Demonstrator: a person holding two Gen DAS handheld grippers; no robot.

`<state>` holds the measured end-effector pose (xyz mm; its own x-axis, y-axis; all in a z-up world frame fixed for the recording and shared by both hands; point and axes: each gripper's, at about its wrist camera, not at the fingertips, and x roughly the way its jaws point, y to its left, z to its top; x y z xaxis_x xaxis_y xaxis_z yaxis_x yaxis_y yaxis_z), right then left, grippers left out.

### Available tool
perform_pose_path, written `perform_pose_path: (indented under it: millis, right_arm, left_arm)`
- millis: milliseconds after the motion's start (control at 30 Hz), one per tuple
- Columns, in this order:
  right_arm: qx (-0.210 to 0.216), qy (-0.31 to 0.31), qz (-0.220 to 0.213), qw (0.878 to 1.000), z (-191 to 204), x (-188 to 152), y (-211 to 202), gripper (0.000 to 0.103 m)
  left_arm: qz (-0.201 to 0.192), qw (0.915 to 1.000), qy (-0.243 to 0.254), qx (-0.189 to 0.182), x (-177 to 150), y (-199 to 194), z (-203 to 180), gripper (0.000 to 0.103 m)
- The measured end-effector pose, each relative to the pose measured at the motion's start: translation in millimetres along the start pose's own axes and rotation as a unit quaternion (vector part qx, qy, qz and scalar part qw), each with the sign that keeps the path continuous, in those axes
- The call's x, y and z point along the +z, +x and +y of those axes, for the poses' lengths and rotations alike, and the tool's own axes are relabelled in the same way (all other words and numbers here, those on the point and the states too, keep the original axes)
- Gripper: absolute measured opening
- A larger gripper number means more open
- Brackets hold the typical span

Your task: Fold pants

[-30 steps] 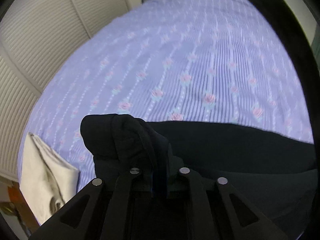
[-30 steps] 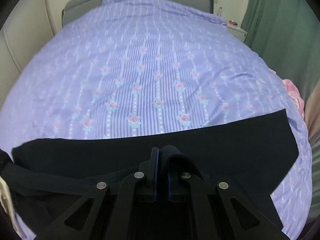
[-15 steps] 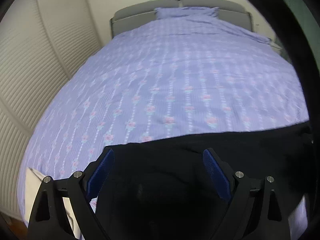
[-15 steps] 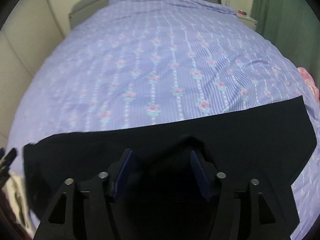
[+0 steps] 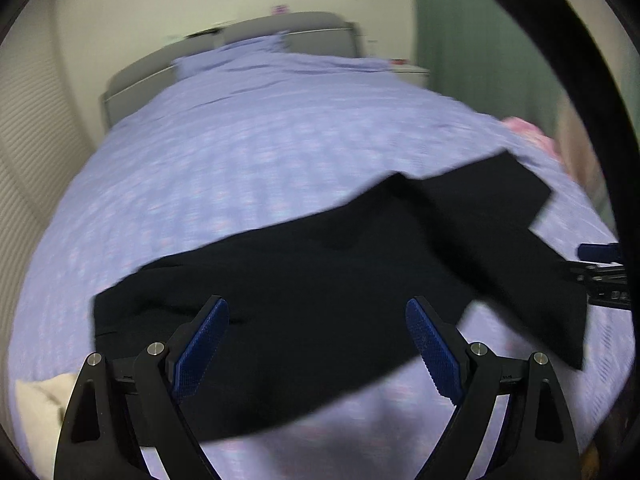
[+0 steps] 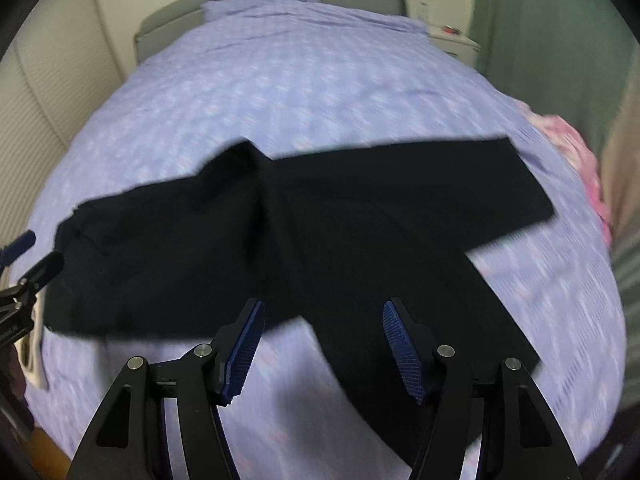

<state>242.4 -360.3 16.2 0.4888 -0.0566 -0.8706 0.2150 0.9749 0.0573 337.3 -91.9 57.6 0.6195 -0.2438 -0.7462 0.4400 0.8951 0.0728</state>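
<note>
Black pants [image 5: 320, 272] lie spread flat on the lavender flowered bed cover [image 5: 240, 152]. Their waist is at the left and the two legs fan out to the right in a V [image 6: 400, 208]. My left gripper [image 5: 316, 308] hovers open above the waist half, with nothing between its blue pads [image 5: 200, 344]. Over the crotch and the nearer leg, my right gripper [image 6: 324, 306] also stands open and empty. Each gripper shows at the edge of the other's view: the right gripper [image 5: 600, 268] and the left gripper [image 6: 24, 256]. Both views are motion-blurred.
A cream garment [image 5: 36, 396] lies at the bed's near left corner. Something pink [image 6: 568, 140] sits at the bed's right edge. A grey headboard [image 5: 304, 28] and pillow are at the far end. A green curtain [image 6: 540, 20] hangs on the right, slatted doors [image 5: 24, 128] on the left.
Both grippers were shut on bunched pants fabric, then opened and let it go. They have drawn back and up, and the pants now lie spread on the bed.
</note>
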Motion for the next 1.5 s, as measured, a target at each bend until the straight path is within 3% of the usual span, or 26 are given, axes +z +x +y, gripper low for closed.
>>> perform_pose_path:
  millis: [167, 300, 433, 633, 900, 1133, 1200, 1267, 1300, 1333, 1400, 1500]
  right_arm:
    - [-0.030, 0.035, 0.014, 0.999, -52.6, -49.4, -18.4, 0.063]
    - [-0.039, 0.060, 0.023, 0.997, -87.4, -78.2, -23.0, 0.063]
    - [-0.013, 0.089, 0.033, 0.995, -122.1, -106.3, -17.6, 0.063]
    - [0.037, 0.077, 0.051, 0.995, -156.4, -123.3, -0.6, 0.063]
    - [0.031, 0.112, 0.044, 0.992, -213.0, -114.3, 18.1, 0.062]
    - [0.034, 0.127, 0.047, 0.990, -233.6, -108.8, 34.3, 0.061]
    - [0.038, 0.133, 0.045, 0.989, -238.9, -106.0, 40.1, 0.061]
    - [0.045, 0.140, 0.043, 0.988, -244.6, -101.1, 47.0, 0.057]
    - [0.050, 0.142, 0.042, 0.988, -247.2, -96.1, 52.6, 0.054]
    - [0.054, 0.143, 0.041, 0.987, -249.1, -92.4, 56.3, 0.053]
    - [0.062, 0.147, 0.038, 0.986, -252.8, -82.4, 67.3, 0.051]
    - [0.068, 0.153, 0.052, 0.985, -255.4, -71.8, 84.4, 0.040]
  left_arm:
    - [0.004, 0.9969, 0.021, -0.076, -8.6, -2.3, -54.9, 0.091]
    - [0.027, 0.9928, 0.025, -0.114, -16.9, -1.4, -96.1, 0.091]
    - [0.064, 0.9889, 0.023, -0.132, -26.8, 11.4, -138.0, 0.090]
    - [0.132, 0.9714, -0.060, -0.188, -51.6, 38.8, -184.3, 0.082]
    - [0.184, 0.9614, -0.082, -0.188, -67.5, 68.1, -230.5, 0.073]
    - [0.240, 0.9393, -0.153, -0.192, -81.4, 109.7, -236.9, 0.068]
    - [0.244, 0.9364, -0.168, -0.189, -79.4, 115.7, -233.1, 0.058]
    - [0.243, 0.9362, -0.174, -0.185, -73.2, 118.0, -228.3, 0.035]
    - [0.239, 0.9347, -0.177, -0.194, -69.1, 118.6, -227.0, 0.012]
    - [0.237, 0.9332, -0.179, -0.202, -61.7, 117.2, -223.0, 0.004]
    - [0.226, 0.9329, -0.179, -0.215, -50.7, 113.0, -219.5, 0.004]
    - [0.187, 0.9502, -0.139, -0.207, -20.6, 93.9, -220.8, 0.004]
